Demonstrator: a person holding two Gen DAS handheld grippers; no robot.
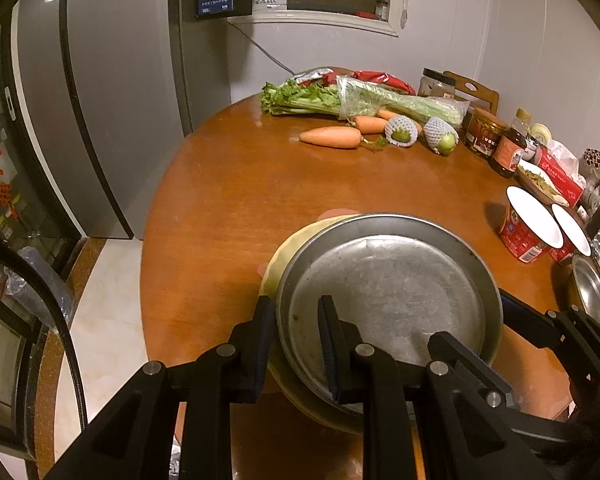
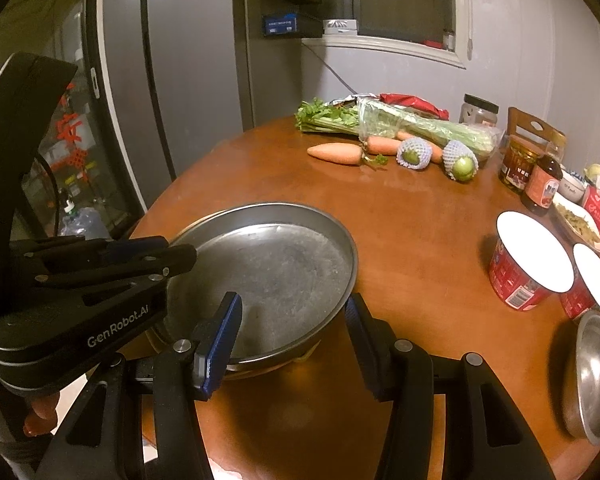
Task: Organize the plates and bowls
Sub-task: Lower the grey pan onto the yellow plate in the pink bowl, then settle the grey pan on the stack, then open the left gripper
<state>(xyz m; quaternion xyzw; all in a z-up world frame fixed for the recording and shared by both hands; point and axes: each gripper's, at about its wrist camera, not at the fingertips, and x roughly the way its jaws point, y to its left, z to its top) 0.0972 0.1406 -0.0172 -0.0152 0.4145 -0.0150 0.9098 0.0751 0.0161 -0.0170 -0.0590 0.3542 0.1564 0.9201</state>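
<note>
While my left gripper (image 1: 296,344) stays out of nothing and simply clamps, I note its two fingers pinched on the near-left rim of the steel plate (image 1: 388,288), one pad outside the rim and one inside on the plate floor, the jaws drawn narrow around the thin metal. The steel plate sits on top of a pale yellow plate (image 1: 276,264), which shows as a crescent at its left and near edge; the pair is over the near part of the round wooden table (image 1: 228,200), and I cannot tell whether the lower plate rests fully on the wood. My right gripper (image 2: 294,334) stands at the near-right edge of the same steel plate, jaws partly apart: one blue pad lies over the plate floor and the other is outside the rim, and I cannot confirm that either pad presses on the metal. A steel bowl (image 2: 594,376) sits near the right edge of the table, well apart from the plates. Just beyond it stand two red instant-noodle cups (image 2: 528,264) with white lids, side by side. At the far side lie a bunch of celery (image 1: 340,98) in a plastic sleeve, carrots (image 1: 332,137) and two green fruits (image 1: 400,132) in white foam netting, close together. Sauce jars (image 1: 508,152) line the right rear of the table. A grey refrigerator (image 1: 112,92) stands to the left, beyond the table.
</note>
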